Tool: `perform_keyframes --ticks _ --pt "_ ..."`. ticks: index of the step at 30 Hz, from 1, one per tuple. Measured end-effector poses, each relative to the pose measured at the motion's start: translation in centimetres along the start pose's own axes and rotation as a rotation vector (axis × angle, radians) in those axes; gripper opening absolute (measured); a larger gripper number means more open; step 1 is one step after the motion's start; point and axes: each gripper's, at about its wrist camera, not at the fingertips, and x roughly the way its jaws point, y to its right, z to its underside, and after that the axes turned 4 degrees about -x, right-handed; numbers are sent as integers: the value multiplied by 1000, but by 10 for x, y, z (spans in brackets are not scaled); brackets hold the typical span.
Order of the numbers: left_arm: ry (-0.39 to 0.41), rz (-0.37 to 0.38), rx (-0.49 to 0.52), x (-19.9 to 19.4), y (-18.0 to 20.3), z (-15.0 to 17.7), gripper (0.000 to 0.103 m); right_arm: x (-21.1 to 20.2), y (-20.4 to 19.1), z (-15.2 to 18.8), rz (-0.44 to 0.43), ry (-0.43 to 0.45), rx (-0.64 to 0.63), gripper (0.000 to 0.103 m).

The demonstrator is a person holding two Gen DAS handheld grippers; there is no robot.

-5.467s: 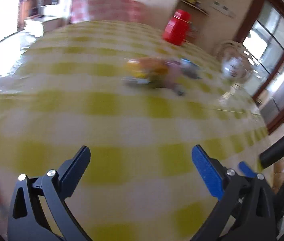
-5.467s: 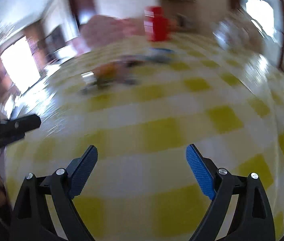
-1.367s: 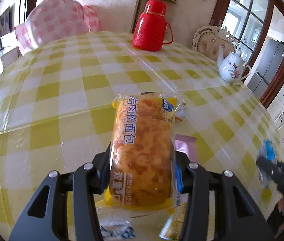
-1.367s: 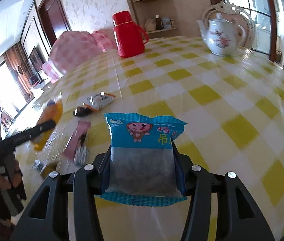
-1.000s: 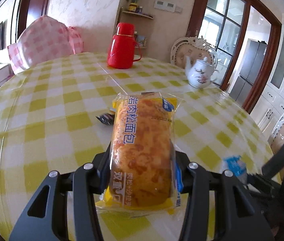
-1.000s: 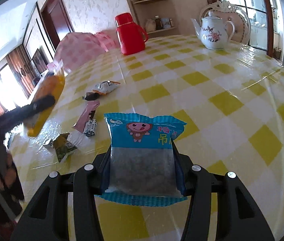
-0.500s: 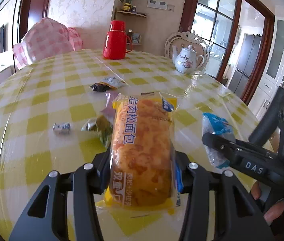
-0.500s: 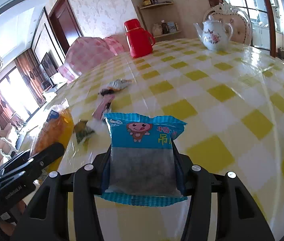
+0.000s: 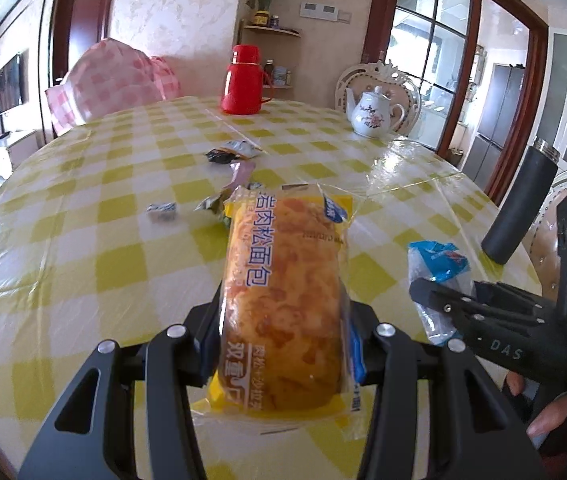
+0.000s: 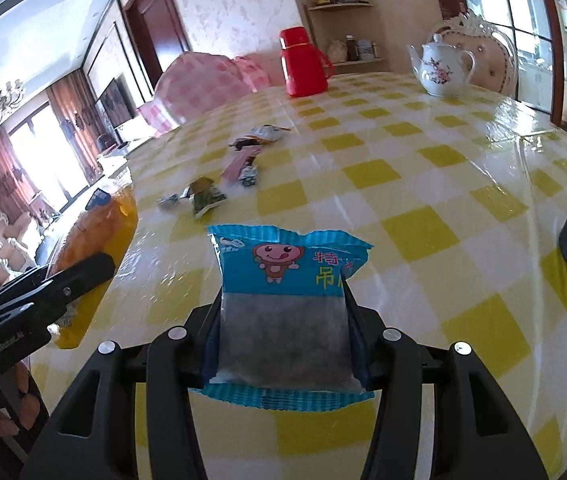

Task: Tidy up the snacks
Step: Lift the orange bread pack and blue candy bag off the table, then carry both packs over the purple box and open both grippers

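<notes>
My left gripper [image 9: 281,336] is shut on a wrapped orange bread bun [image 9: 283,292] and holds it above the near part of the yellow checked table [image 9: 83,200]. My right gripper [image 10: 283,328] is shut on a blue snack packet [image 10: 285,304] with a cartoon face, also above the table's near edge. Each gripper shows in the other's view: the right one with its blue packet [image 9: 439,276] at the right, the left one with the bun [image 10: 95,236] at the left. Several small snack wrappers [image 9: 219,200] lie mid-table; they also show in the right wrist view [image 10: 219,184].
A red thermos [image 9: 243,80] and a white floral teapot [image 9: 373,114] stand at the far side of the table. A pink checked cover [image 9: 111,80] sits at the far left. A dark cylinder [image 9: 523,204] stands at the right, beside an ornate chair.
Both grippers have drawn back toward the near edge of the table with their packets, so the loose wrappers now lie farther ahead. Both grips are unchanged.
</notes>
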Motion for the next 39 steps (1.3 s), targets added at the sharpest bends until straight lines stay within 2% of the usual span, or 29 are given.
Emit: perform_keyframes --ticks 12,20,29,33,39 --pt "50 -63 -51 -85 -39 32 49 -47 -66 11 -63 49 -127 50" --pt "13 -166 -104 -111 -84 58 49 -47 -128 28 -168 1 -247 50" --pt "36 -243 -158 -153 -129 69 49 -50 -214 48 -288 -37 -417 50" --pt "36 -310 -177 -171 -152 75 49 -48 -245 54 -336 -66 -475 50" --pt "-15 -390 -183 -192 -183 87 49 -51 -297 70 -410 -91 -591 50"
